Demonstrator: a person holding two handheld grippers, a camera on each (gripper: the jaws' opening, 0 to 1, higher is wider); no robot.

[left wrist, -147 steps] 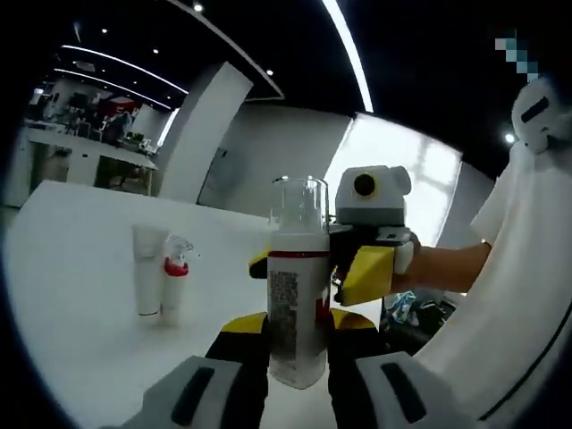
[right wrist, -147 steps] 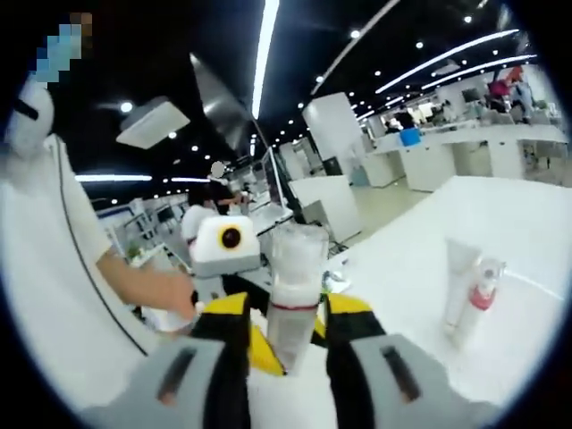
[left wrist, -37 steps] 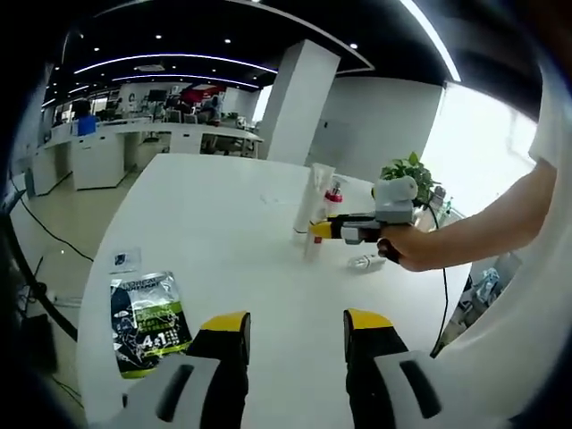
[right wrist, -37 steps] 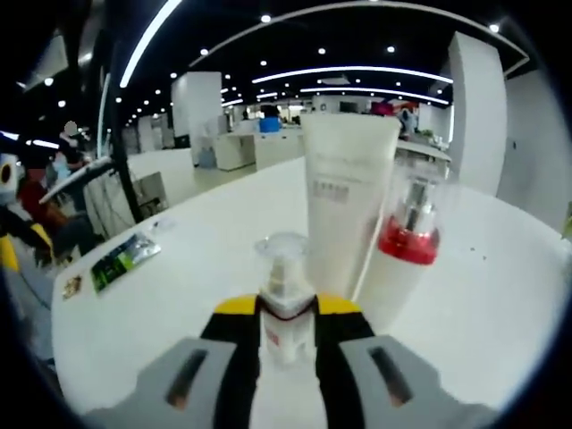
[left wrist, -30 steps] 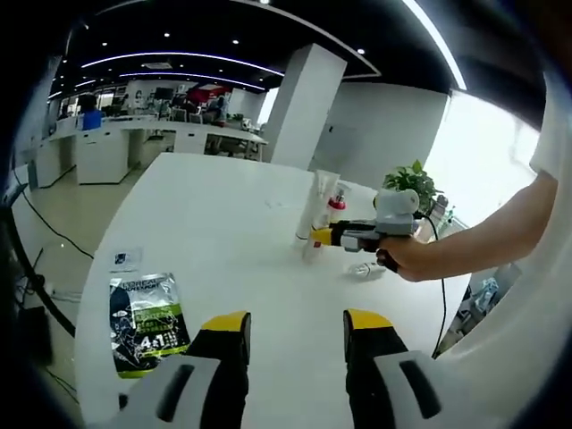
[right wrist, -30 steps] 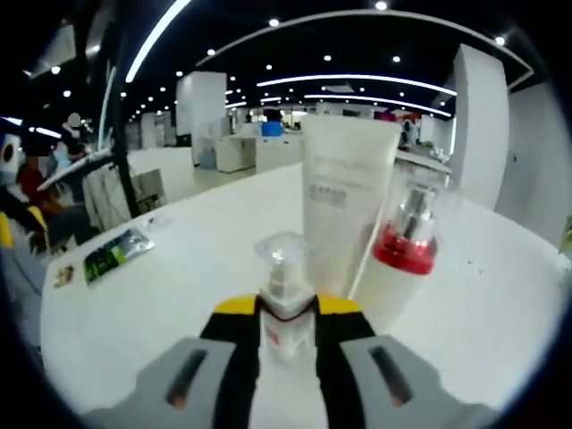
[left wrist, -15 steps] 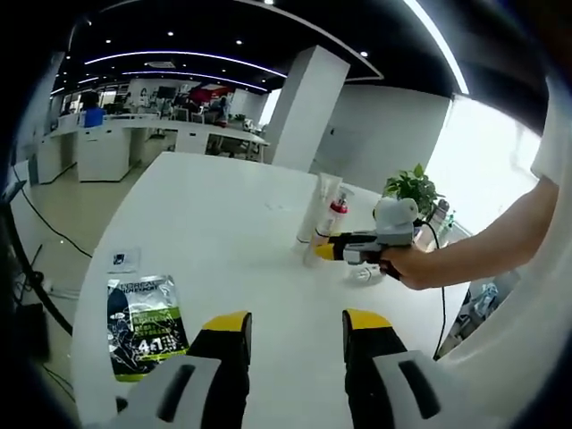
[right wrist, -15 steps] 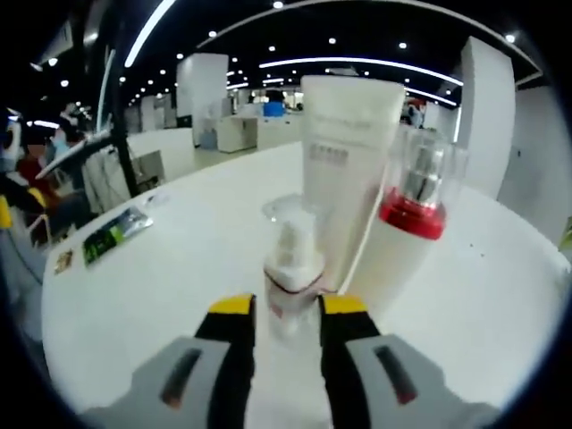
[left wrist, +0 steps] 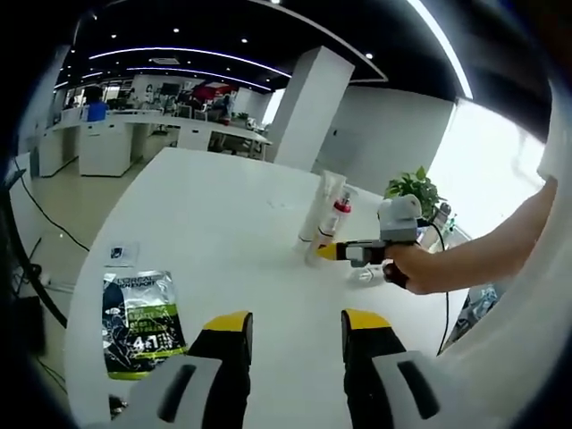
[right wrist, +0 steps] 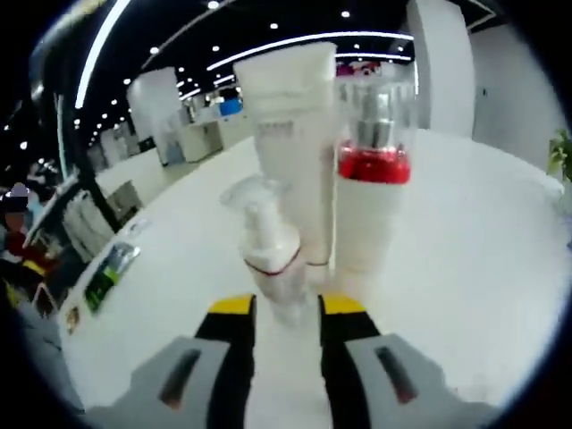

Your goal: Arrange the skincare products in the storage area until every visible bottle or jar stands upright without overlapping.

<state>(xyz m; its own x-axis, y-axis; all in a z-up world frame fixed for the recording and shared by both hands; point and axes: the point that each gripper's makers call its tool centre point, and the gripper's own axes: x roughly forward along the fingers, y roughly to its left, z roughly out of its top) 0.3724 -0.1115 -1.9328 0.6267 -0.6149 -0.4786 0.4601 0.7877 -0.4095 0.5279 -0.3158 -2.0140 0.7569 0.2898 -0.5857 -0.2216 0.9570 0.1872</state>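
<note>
In the right gripper view, the right gripper (right wrist: 277,317) has its jaws released around a small pump bottle (right wrist: 270,259), which stands upright on the white table (right wrist: 465,232). Just behind it stand a white tube (right wrist: 295,134) and a red-collared bottle (right wrist: 374,179). In the left gripper view, the left gripper (left wrist: 290,326) is spread empty, a green packet (left wrist: 140,322) lying near left.

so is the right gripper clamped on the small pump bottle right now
No, in the right gripper view the right gripper has its jaws apart, and the small pump bottle stands free on the table just beyond the tips.
</note>
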